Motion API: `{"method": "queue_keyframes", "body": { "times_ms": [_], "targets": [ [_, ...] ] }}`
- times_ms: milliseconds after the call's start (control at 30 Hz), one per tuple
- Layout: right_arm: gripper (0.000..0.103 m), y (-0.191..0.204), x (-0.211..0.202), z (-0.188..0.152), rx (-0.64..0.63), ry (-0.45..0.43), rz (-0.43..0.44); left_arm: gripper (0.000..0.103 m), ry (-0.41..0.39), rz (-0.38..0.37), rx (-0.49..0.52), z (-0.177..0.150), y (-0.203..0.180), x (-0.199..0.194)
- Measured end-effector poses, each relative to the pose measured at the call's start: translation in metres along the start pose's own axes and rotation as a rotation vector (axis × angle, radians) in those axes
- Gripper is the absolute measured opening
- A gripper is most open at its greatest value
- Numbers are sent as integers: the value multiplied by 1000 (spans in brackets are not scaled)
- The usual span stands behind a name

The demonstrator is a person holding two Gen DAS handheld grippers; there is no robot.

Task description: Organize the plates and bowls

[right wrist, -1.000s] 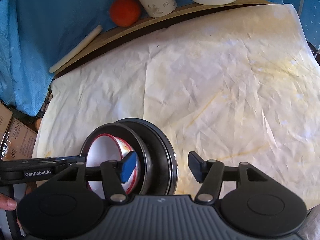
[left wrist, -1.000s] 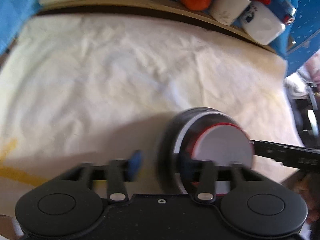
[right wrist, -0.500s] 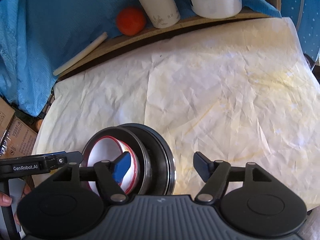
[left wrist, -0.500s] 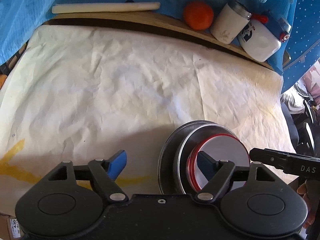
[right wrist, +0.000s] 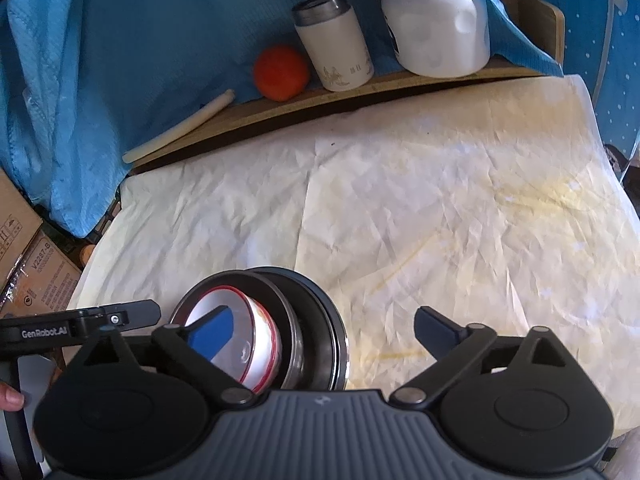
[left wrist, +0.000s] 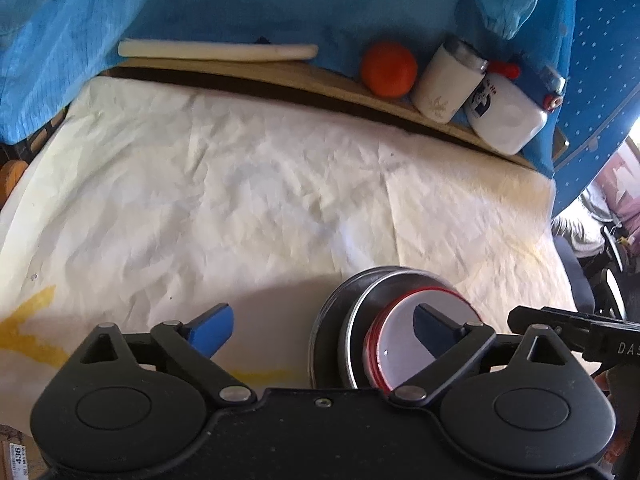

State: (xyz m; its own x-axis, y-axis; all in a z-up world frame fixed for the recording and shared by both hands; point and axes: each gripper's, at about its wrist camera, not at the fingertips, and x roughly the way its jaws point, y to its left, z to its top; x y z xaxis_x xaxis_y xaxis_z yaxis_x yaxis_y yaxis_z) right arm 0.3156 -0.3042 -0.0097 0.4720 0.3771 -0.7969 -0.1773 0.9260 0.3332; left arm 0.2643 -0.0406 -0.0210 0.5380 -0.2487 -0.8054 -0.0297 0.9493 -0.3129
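Observation:
A nested stack rests on the crumpled white paper: a dark metal plate [left wrist: 320,332] [right wrist: 326,320], a steel bowl [left wrist: 356,320] [right wrist: 290,320] and a white bowl with a red rim [left wrist: 394,340] [right wrist: 250,330]. My left gripper [left wrist: 324,330] straddles the stack's left wall, one finger over the white bowl and the other out over the paper. Its jaws are opening and the pads touch nothing. My right gripper [right wrist: 324,332] straddles the opposite wall in the same way, jaws opening, pads clear of the dishes. Each gripper's finger shows in the other's view.
Along the back, a wooden ledge [right wrist: 280,108] carries an orange ball [left wrist: 388,68], a white tumbler [right wrist: 334,44], a white jug with a blue lid [right wrist: 436,32] and a pale rod [left wrist: 216,50]. Blue cloth hangs behind. Cardboard boxes [right wrist: 28,260] stand off the table's left edge.
Both pairs of jaws have spread wide apart around the stack's rims. Both views have tipped up, showing more of the back ledge. The stack has stayed on the paper.

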Motion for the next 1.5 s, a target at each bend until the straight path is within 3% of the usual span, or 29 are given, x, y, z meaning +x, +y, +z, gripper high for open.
{"method": "queue_keyframes", "body": {
  "times_ms": [167, 667, 1033, 1500],
  "targets": [
    [103, 0, -8, -2, -29, -40, -21, 102, -61, -7, -15, -6, -1, -8],
    [103, -1, -25, -13, -88, -132, -30, 102, -180, 13, 2, -30, -10, -30],
    [103, 4, -39, -31, -100, -215, -41, 102, -271, 35, 86, -47, -15, -45],
    [103, 35, -63, -65, -91, -321, -97, 102, -310, 46, 130, -66, 9, -77]
  ]
}}
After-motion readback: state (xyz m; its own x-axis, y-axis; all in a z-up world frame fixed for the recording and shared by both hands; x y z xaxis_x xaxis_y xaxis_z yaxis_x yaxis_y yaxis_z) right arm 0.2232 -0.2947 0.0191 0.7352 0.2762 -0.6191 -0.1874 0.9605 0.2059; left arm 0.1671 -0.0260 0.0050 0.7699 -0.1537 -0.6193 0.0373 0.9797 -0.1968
